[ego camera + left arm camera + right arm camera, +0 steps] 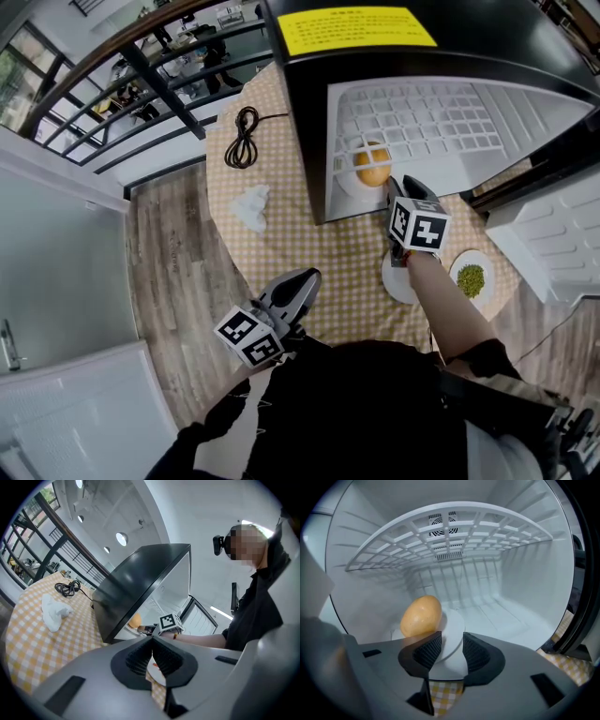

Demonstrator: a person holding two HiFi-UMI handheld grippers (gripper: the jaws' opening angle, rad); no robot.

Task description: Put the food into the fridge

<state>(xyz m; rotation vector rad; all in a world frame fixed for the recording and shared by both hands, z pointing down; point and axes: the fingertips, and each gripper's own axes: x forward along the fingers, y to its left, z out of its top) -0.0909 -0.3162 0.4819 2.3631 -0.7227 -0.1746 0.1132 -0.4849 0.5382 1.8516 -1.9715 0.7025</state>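
Note:
A small black fridge (309,94) stands open on the checkered table (281,244). On its white floor lies a white plate (452,634) carrying a round golden-brown piece of food (421,616), which also shows from above (372,167). My right gripper (452,646) is at the fridge mouth; its jaws stand apart with the plate's near rim between them, and the pads do not press on it. My left gripper (305,279) hangs over the table's near edge, shut and holding nothing, pointing toward the fridge (136,588).
Outside the fridge, a white plate of green food (471,278) and another white plate (396,281) sit near my right arm. A white crumpled cloth (251,206) and a coiled black cable (244,136) lie left of the fridge. A wire shelf (450,536) spans the fridge above the plate.

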